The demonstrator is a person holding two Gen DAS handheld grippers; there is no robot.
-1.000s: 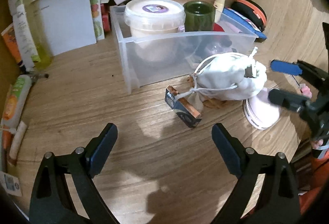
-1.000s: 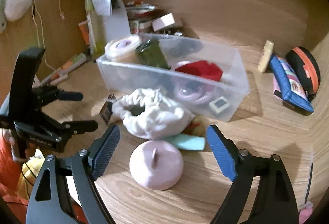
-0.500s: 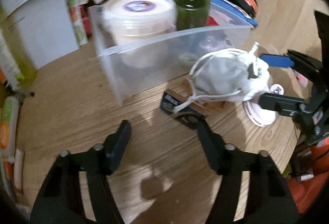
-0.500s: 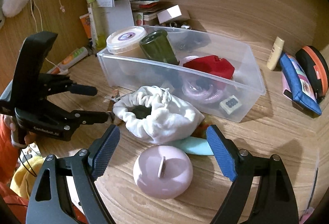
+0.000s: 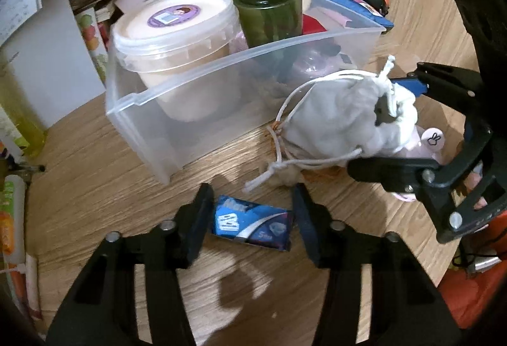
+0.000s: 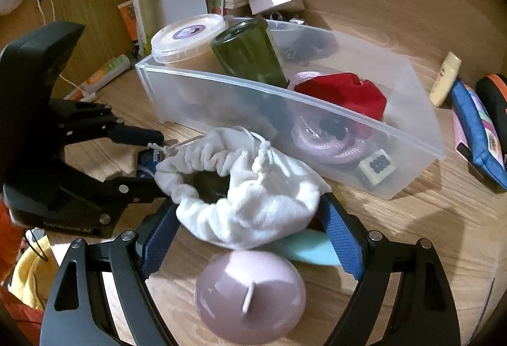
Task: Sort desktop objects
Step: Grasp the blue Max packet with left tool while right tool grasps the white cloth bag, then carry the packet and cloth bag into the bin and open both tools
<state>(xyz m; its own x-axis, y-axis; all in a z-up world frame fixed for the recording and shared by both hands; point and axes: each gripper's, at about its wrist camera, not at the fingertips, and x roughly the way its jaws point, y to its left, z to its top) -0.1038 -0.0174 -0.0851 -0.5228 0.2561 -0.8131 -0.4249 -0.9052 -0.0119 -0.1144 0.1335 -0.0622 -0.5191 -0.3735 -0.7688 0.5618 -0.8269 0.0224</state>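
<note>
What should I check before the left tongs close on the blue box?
1. Blue box between left tongs: ok.
2. Left jaws open: ok.
3. Pads touching box: cannot tell.
4. White pouch cord clear of the left jaws: ok, the knot lies just beyond.
5. Right tongs straddle pouch, apart from the box: ok.
6. Room in clear bin: cannot tell.

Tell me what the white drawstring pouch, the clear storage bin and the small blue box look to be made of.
White drawstring pouch: soft matte fabric, probably cotton; it gathers and slumps. Clear storage bin: frosted translucent plastic; its contents show blurred through the wall. Small blue box: likely glossy printed cardboard, with sharp folded edges.
</note>
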